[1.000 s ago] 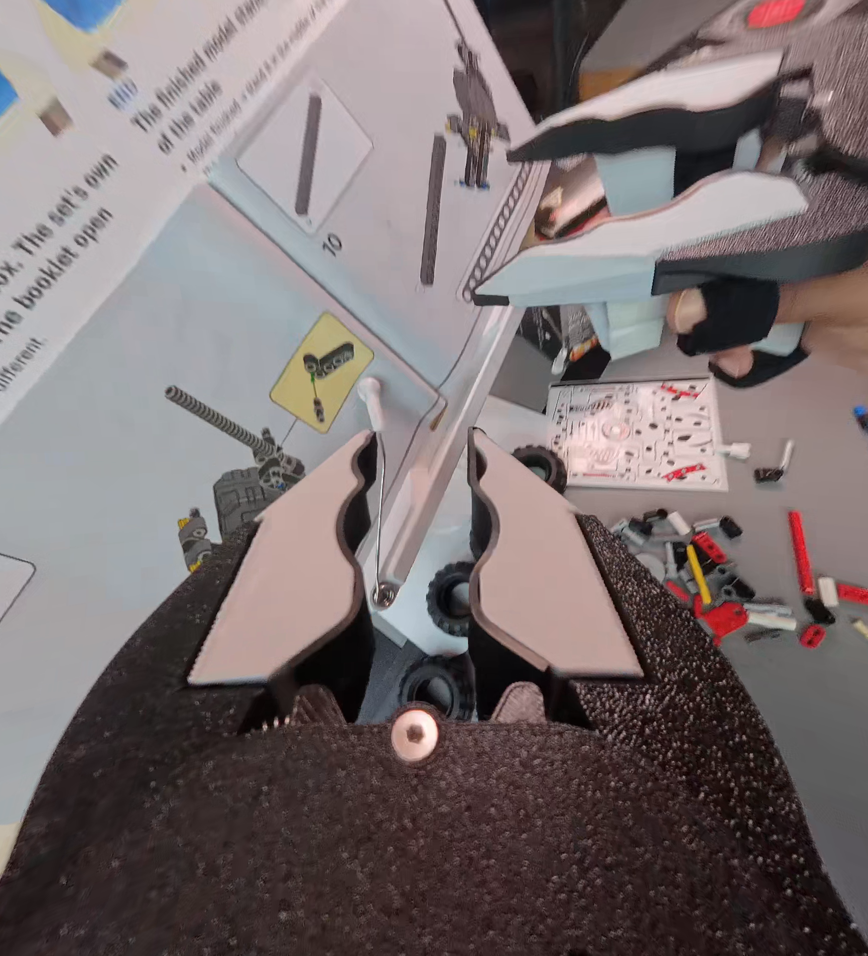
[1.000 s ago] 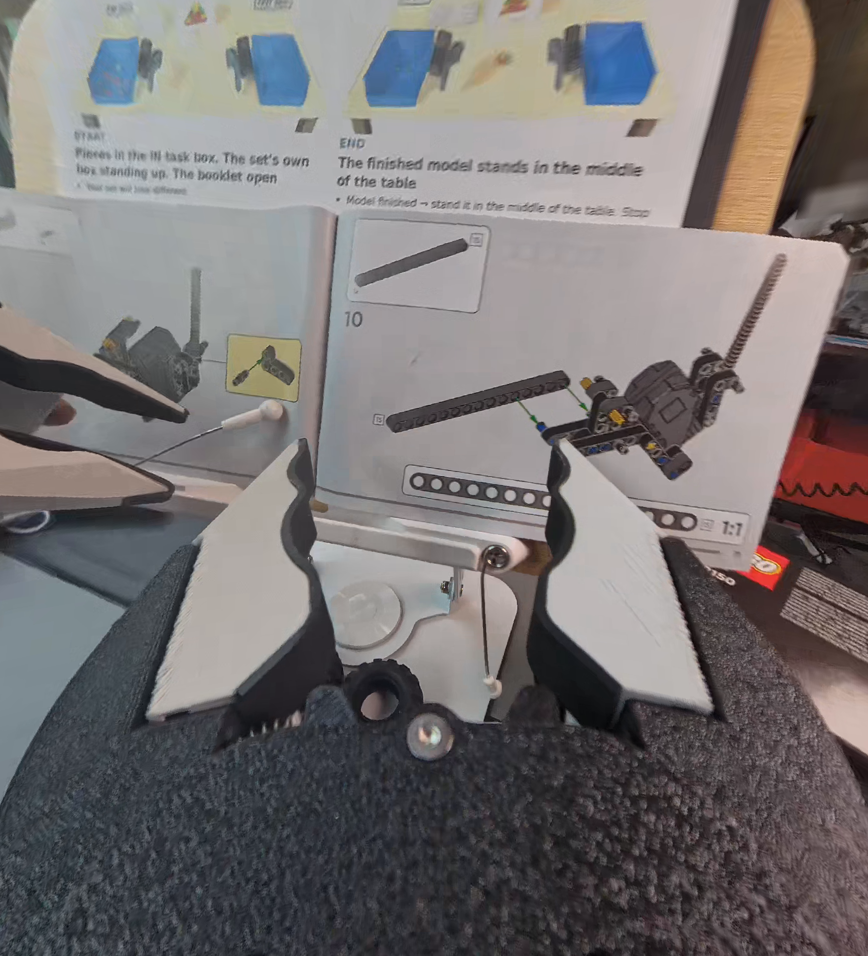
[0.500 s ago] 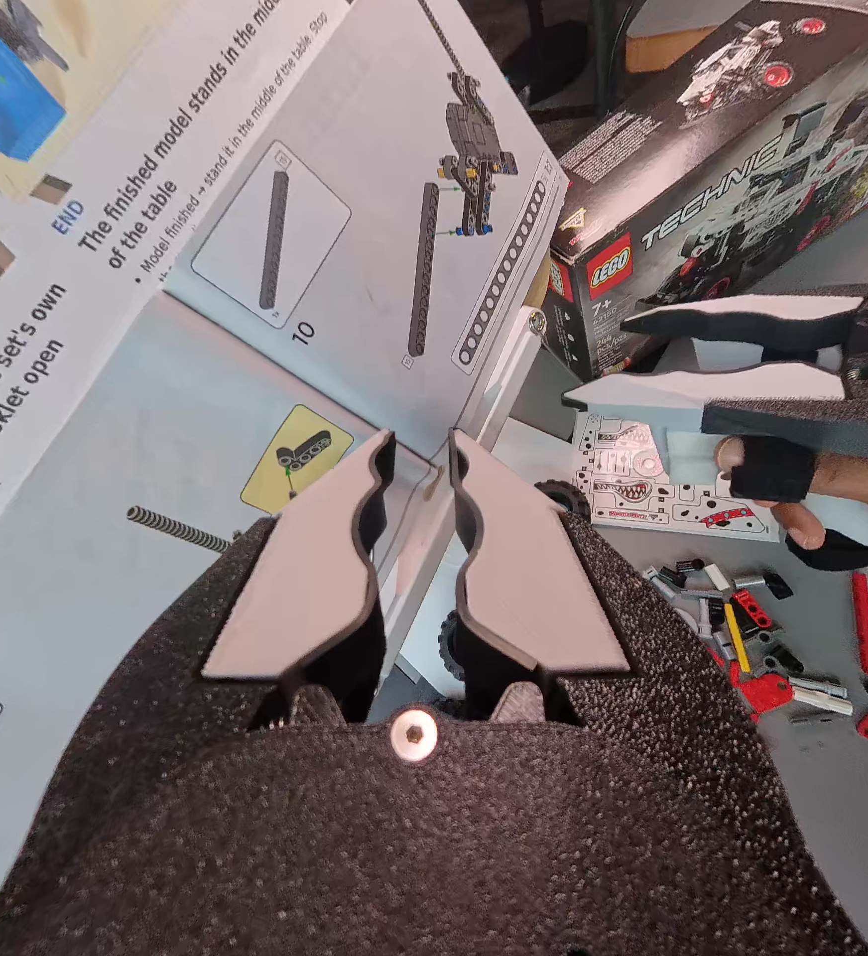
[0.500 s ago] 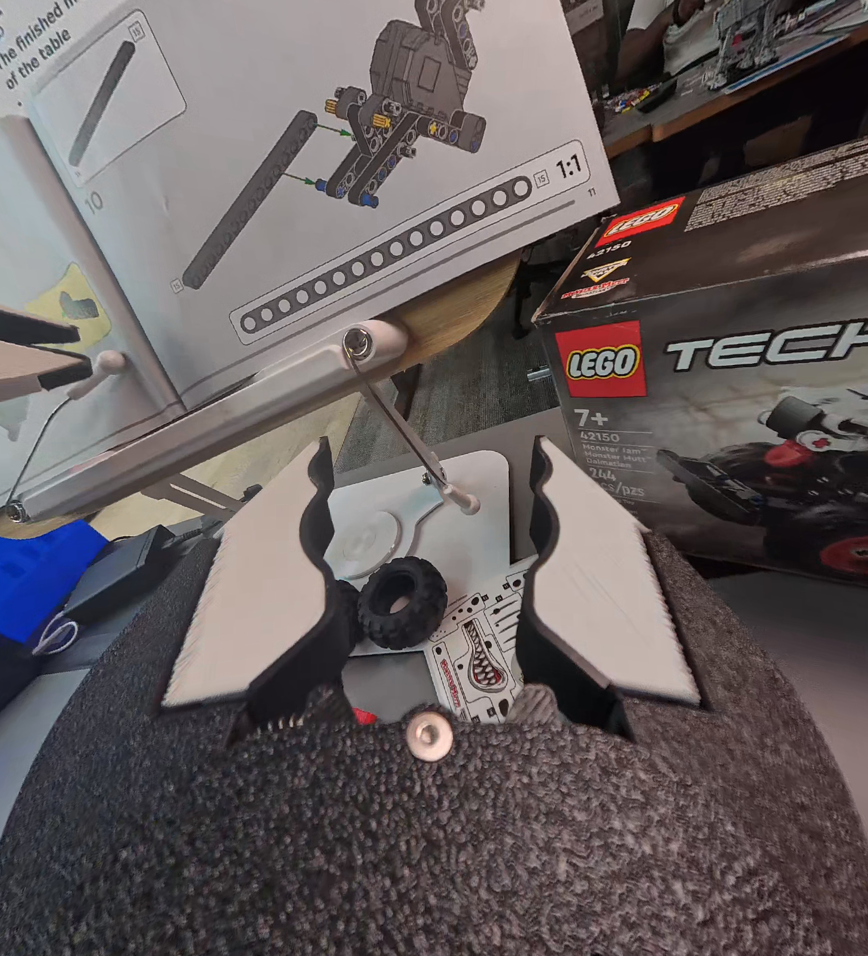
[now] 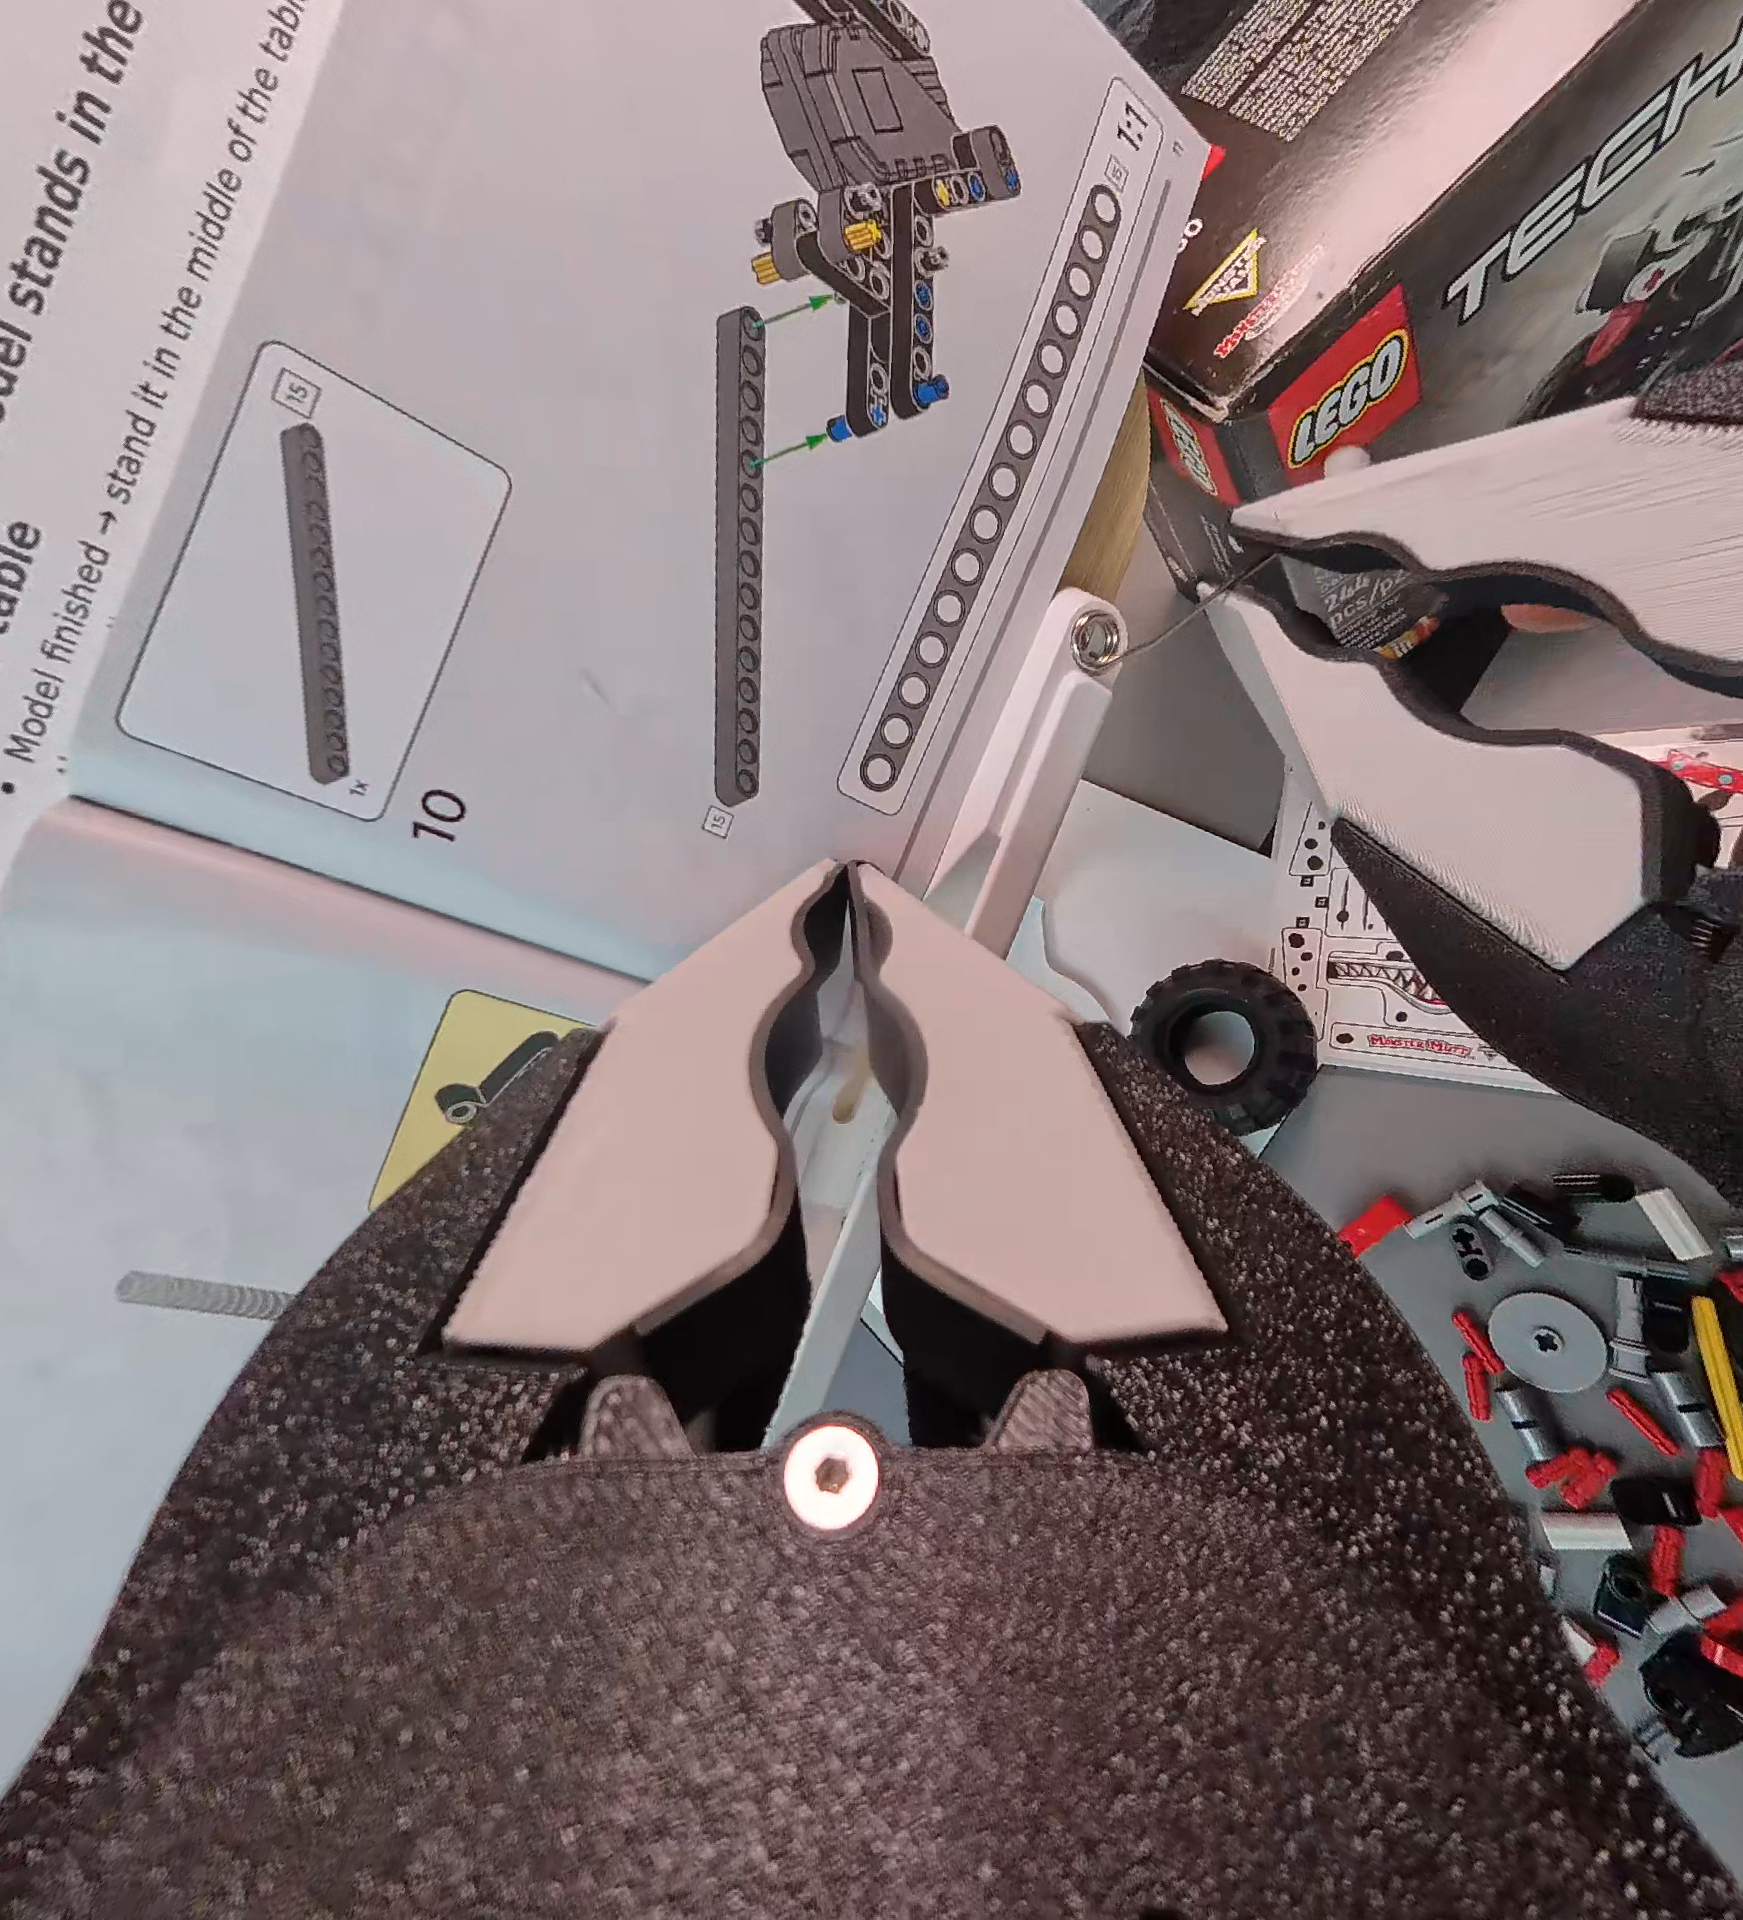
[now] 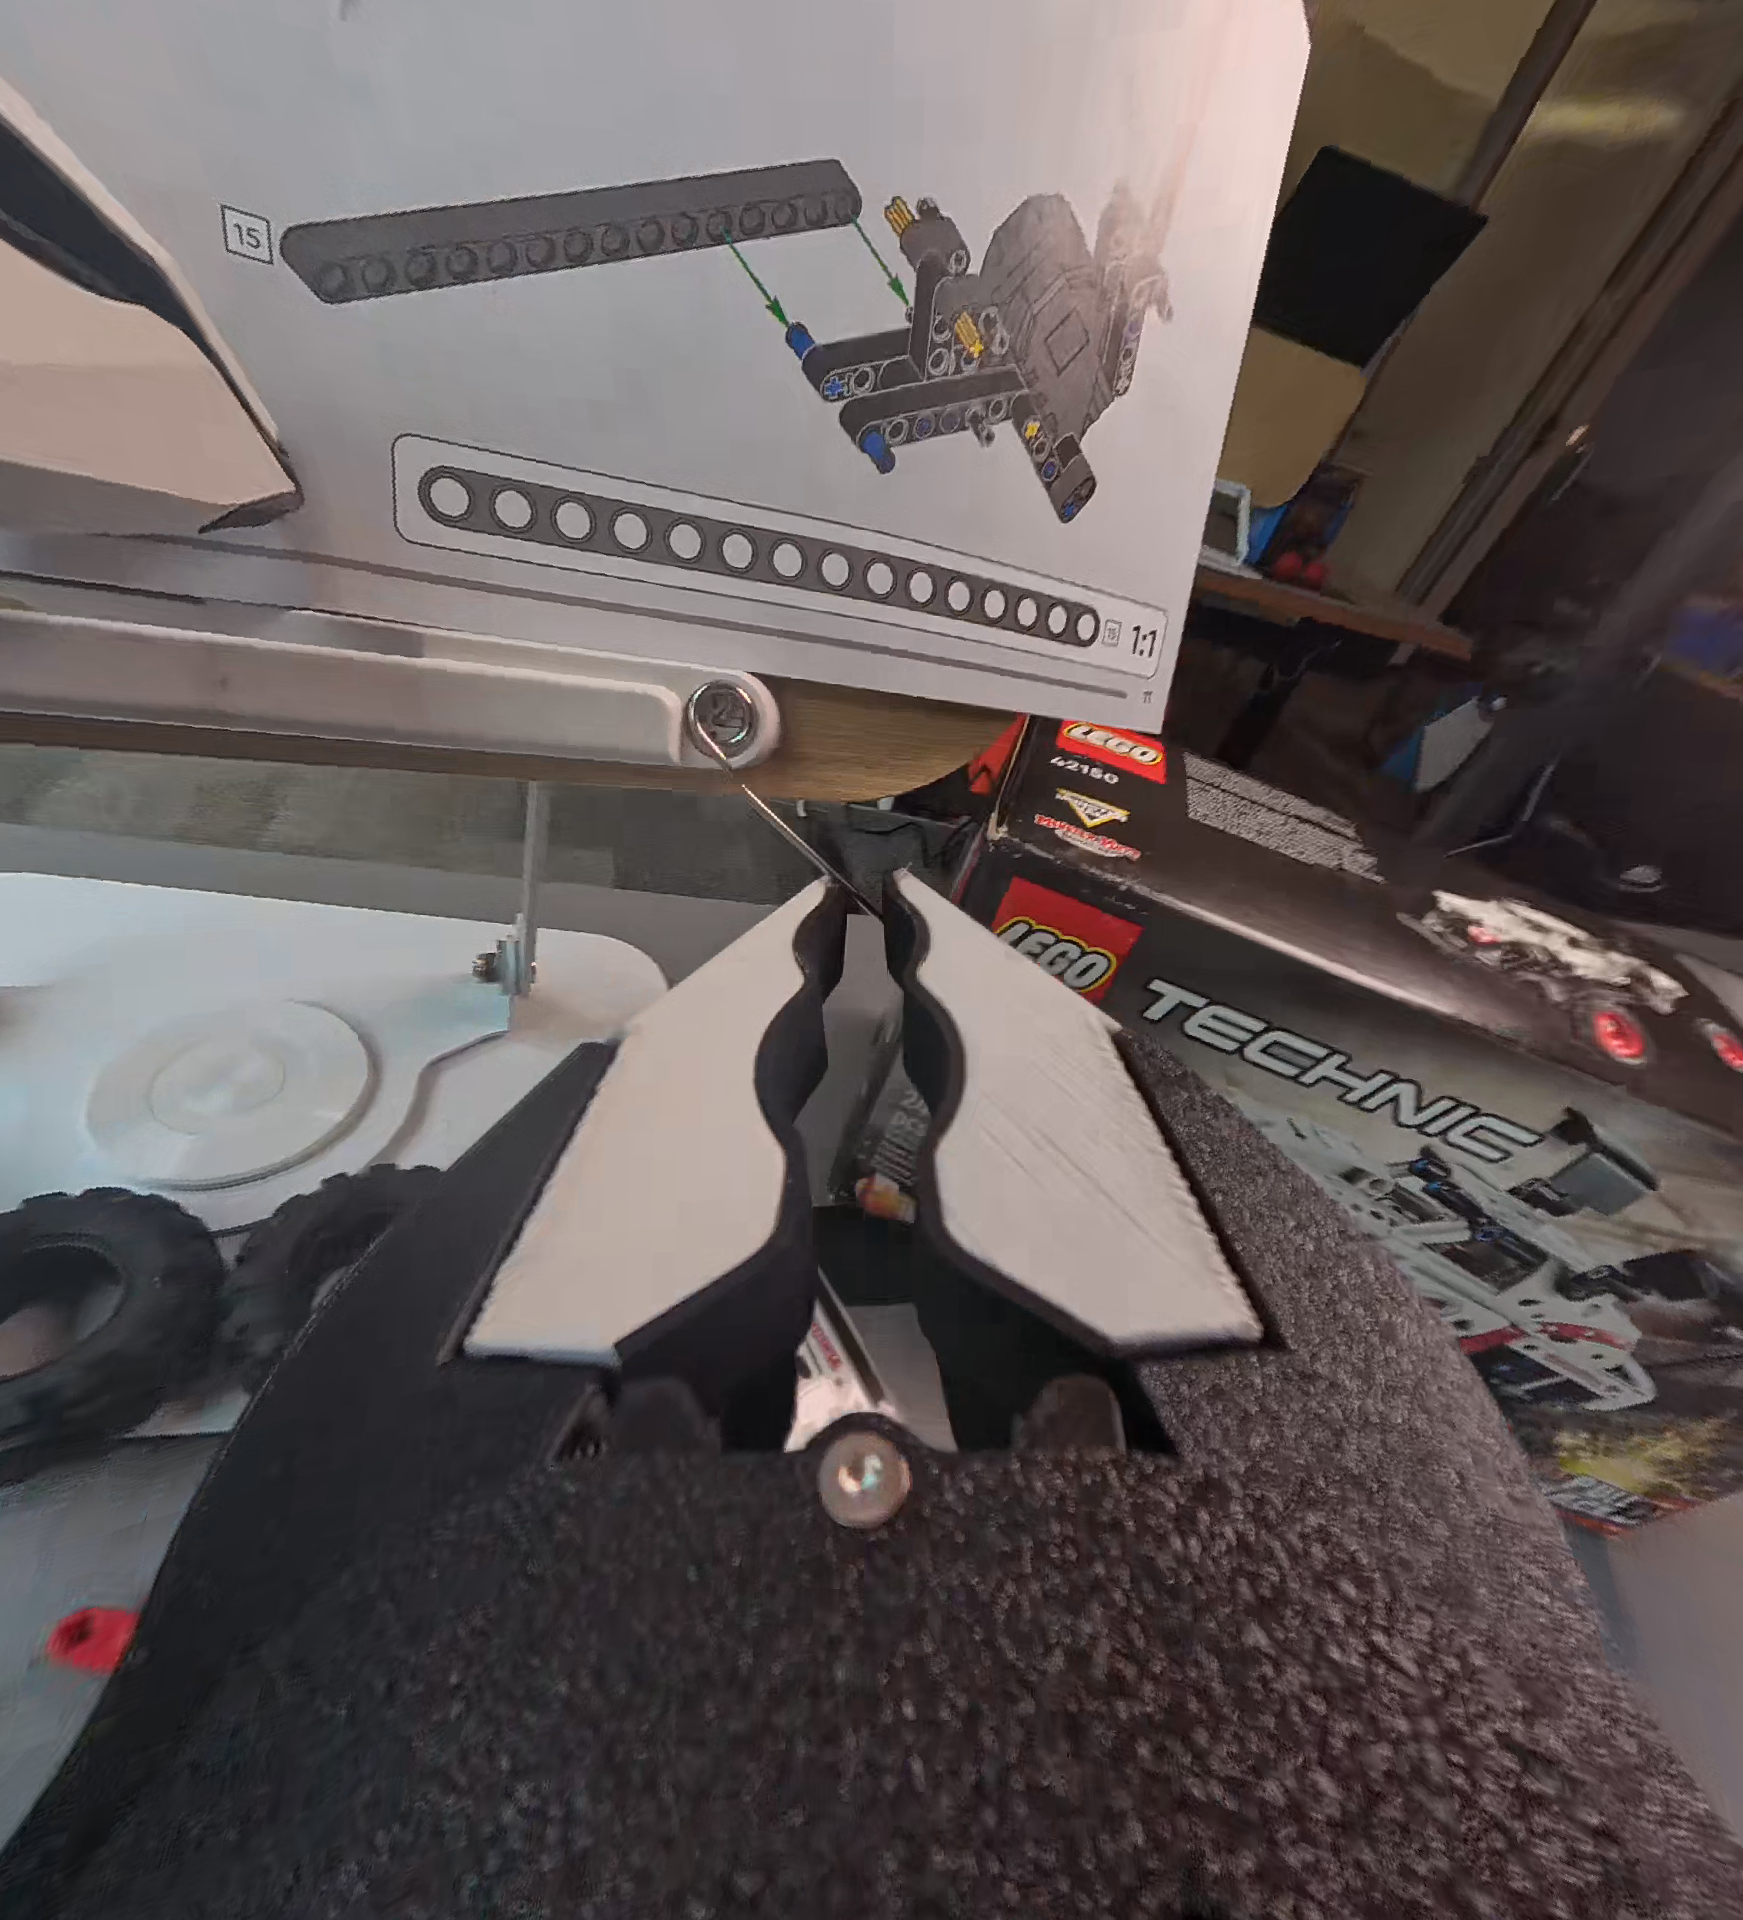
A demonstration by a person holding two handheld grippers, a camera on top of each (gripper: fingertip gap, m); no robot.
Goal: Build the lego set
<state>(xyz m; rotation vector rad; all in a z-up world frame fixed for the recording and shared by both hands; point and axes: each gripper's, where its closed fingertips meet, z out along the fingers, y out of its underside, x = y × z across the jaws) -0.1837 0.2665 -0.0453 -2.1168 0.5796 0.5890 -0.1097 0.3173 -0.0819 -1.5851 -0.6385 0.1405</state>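
On the grey table (image 5: 1469, 1174), with loose bricks (image 5: 1636, 1382) beside a dark box (image 6: 1366, 1039), my left tongs (image 5: 849, 883) are pressed together on the booklet stand's ledge (image 5: 1012, 821), my right tongs (image 6: 859, 896) nearly closed around its thin wire clip (image 6: 794, 836).

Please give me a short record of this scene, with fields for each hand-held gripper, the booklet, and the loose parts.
left hand-held gripper: shut on the white ledge of the book stand
right hand-held gripper: nearly shut around the thin wire page holder
instruction booklet: open, propped upright on the stand
loose parts: scattered on the grey table
black tyre: lying near the stand base
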